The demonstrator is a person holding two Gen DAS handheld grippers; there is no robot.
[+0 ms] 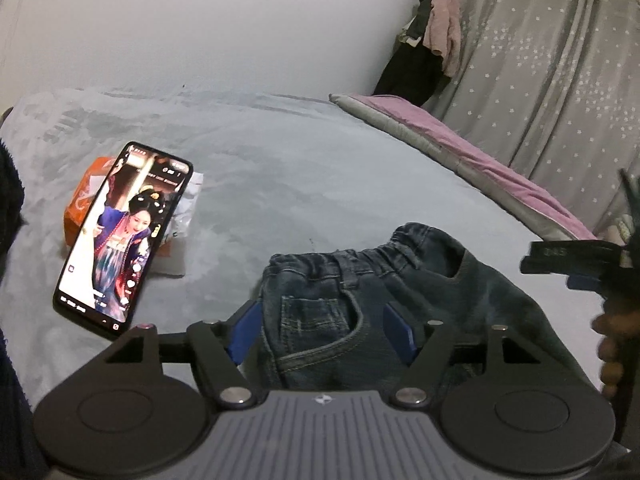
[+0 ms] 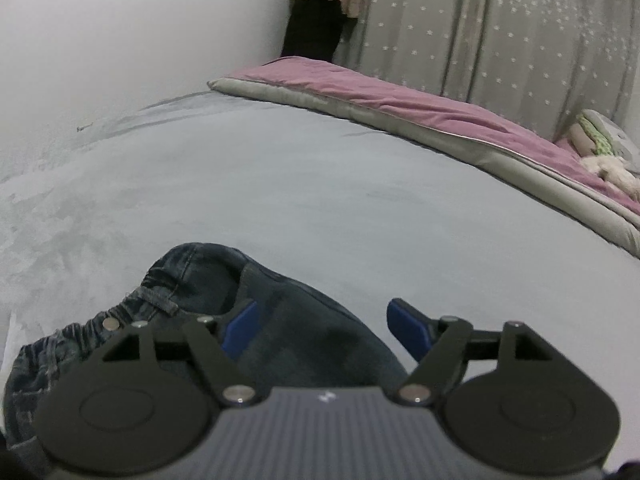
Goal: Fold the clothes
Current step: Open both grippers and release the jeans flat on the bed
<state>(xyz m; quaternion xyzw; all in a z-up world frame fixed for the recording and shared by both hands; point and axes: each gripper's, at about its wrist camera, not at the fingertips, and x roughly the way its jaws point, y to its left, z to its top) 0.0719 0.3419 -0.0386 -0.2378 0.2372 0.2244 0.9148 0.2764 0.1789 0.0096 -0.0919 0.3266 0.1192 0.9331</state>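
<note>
Dark blue denim jeans [image 1: 352, 300] lying crumpled on the grey bed sheet [image 1: 280, 184], elastic waistband towards the far side, a back pocket facing up. Left gripper [image 1: 326, 326] low over that pocket, blue pads spread wide to either side of it, nothing pinched between. Right gripper [image 2: 324, 324] also spread open, one blue pad [image 2: 240, 326] over the denim beside the waistband, the other [image 2: 408, 326] over bare sheet just past the edge of the jeans [image 2: 280, 320]. Seen from the left wrist view, the right gripper's black body [image 1: 576, 262] at the right edge, with fingers of a hand [image 1: 610, 344] below it.

Left of the jeans and well apart from them, a phone [image 1: 120, 240] with a lit screen, propped tilted against an orange packet [image 1: 86, 200] on the sheet. Along the far side of the bed, a folded quilt [image 2: 400, 100], purple on top and grey beneath. Behind it, a grey curtain with small white stars [image 2: 500, 28], and dark and pink clothes hanging [image 1: 432, 40] in the corner by the white wall [image 1: 200, 20]. Something soft and pale, unclear what, at the quilt's right end [image 2: 600, 148].
</note>
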